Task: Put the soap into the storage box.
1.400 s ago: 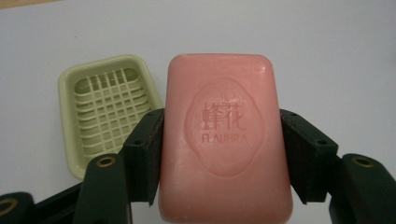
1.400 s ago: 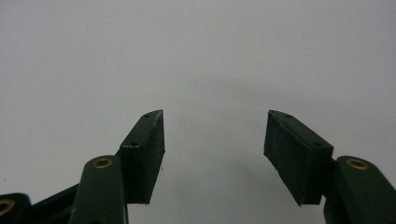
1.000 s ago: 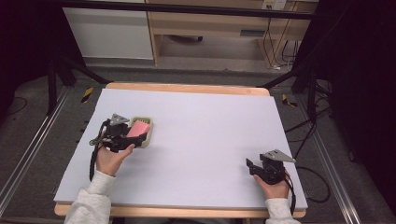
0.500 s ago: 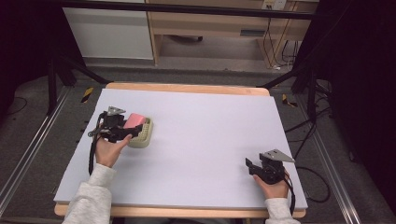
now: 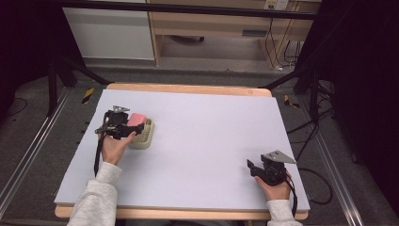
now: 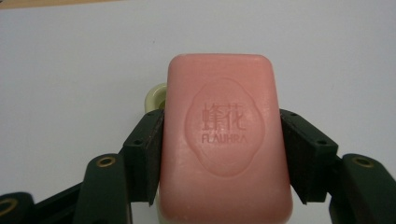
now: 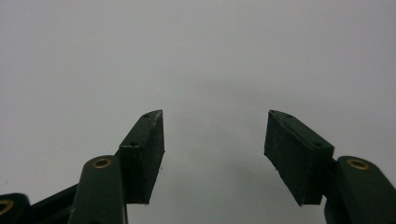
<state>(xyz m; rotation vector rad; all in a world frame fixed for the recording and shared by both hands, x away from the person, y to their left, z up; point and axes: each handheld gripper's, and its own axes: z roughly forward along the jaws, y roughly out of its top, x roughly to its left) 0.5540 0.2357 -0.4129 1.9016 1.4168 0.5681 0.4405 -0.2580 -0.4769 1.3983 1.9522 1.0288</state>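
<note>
Left gripper (image 6: 222, 154), pinching the pink soap (image 6: 224, 135), has carried it farther toward the surface's (image 5: 211, 136) left edge over the dish (image 5: 143, 134), suggesting placement or removal; right gripper (image 7: 215, 140) rests spread.

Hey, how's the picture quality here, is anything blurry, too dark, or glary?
High view: table evenly lit, surroundings dark; soap and dish small and soft. Left gripper view: soap sharp enough to read its stamp, no glare, left gripper jaws against its sides. Right gripper view: right gripper jaws crisp, table greyer, faint shadow between them.
</note>
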